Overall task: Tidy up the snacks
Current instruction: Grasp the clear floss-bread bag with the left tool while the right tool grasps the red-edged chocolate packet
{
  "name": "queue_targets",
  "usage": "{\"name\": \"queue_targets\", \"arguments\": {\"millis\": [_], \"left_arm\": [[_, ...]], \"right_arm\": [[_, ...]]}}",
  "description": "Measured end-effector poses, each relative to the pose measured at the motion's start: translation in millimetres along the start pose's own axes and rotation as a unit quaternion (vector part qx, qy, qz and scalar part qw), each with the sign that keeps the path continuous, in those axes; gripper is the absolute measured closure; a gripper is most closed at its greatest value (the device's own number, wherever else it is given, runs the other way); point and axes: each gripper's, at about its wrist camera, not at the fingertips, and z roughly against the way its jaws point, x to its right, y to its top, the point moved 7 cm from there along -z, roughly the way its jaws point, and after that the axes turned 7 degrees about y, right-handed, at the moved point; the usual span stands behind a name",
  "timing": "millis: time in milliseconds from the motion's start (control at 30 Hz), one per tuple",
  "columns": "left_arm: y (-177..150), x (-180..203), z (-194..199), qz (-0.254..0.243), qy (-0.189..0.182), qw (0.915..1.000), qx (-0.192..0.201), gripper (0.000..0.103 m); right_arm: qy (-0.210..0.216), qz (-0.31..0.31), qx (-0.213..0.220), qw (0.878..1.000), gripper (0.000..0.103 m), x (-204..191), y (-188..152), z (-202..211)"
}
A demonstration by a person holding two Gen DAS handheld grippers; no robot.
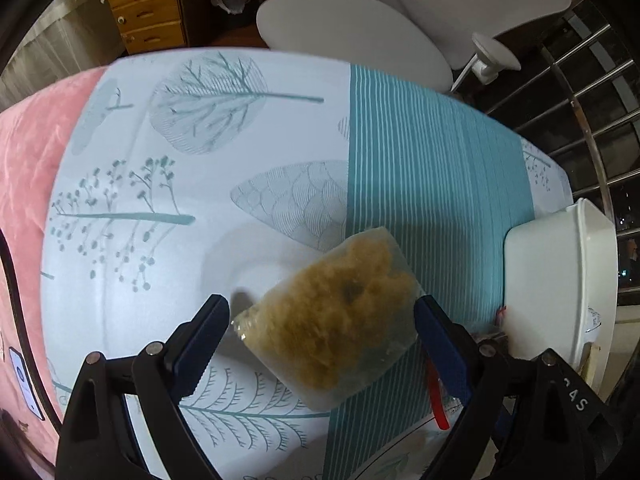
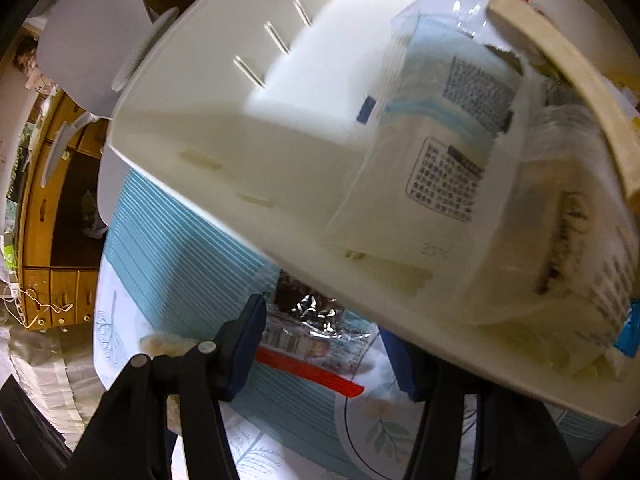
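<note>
Through my left wrist camera, my left gripper (image 1: pixel 322 324) hangs with its jaws spread wide on either side of a clear plastic packet of golden-brown fluffy snack (image 1: pixel 332 316) that lies on the leaf-printed white and teal tablecloth (image 1: pixel 200 152), gripped by nothing yet, with the white plastic basket (image 1: pixel 560 280) off to the right. Through my right wrist camera, my right gripper (image 2: pixel 324 344) holds its jaws half parted around a shiny clear-wrapped packet with a red strip (image 2: pixel 308 336) lying near the basket's near wall, though I cannot tell whether the pads press it. White paper-labelled packets (image 2: pixel 440 176) already sit inside the basket, so I judge the job partly done, with these two left.
</note>
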Motion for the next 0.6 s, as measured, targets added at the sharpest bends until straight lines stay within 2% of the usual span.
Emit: {"name": "queue_targets", "arguments": {"millis": [133,200,267,400,467,600], "left_arm": [[0,0,-5,0.003,-0.007,1.0,-0.001,0.011],[1,-3,-4,0.012,-0.011,0.9999,0.004,0.016],[0,-9,0,0.019,-0.01,0.9997,0.009,0.031],[-2,-13,4,0.027,-0.032,0.9991,0.004,0.045],[-4,-15,7,0.024,-0.033,0.9991,0.007,0.05],[-16,-29,17,0.025,-0.03,0.9992,0.006,0.053]], "right_arm": [[-0.005,0.013,0.004,1.0,0.044,-4,-1,0],[-0.007,0.017,0.007,1.0,0.044,-4,-2,0],[-0.005,0.018,0.009,1.0,0.044,-4,-3,1],[-0.01,0.021,0.011,1.0,0.052,0,-4,4],[-0.004,0.02,0.009,1.0,0.053,2,-5,6],[0.014,0.019,0.004,1.0,0.062,12,-5,11]]}}
